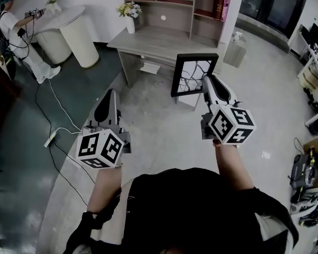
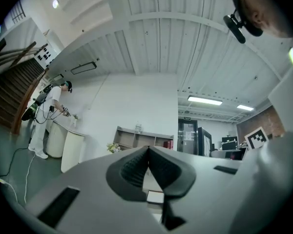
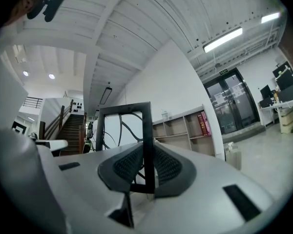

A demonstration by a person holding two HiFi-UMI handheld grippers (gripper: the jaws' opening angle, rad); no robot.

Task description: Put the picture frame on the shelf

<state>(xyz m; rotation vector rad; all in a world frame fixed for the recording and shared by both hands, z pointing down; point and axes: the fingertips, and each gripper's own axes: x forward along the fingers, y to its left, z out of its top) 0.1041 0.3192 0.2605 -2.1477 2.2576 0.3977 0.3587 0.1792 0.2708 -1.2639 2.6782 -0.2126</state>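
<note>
Frame in the air, on its way to the shelf, not yet placed.
Head view: my right tongs [image 1: 206, 79] hold the picture frame [image 1: 194, 74] upright, well short of the shelf [image 1: 172, 4] that stands above the surface [image 1: 153, 42]; the left tongs [image 1: 110, 93] hang beside, carrying nothing. Left gripper view: those jaws are pressed together, empty. Right gripper view shows what the head view can't — the jaws clamp the frame's side bar. Next, I judge: carry it forward and lift it into a compartment.
</note>
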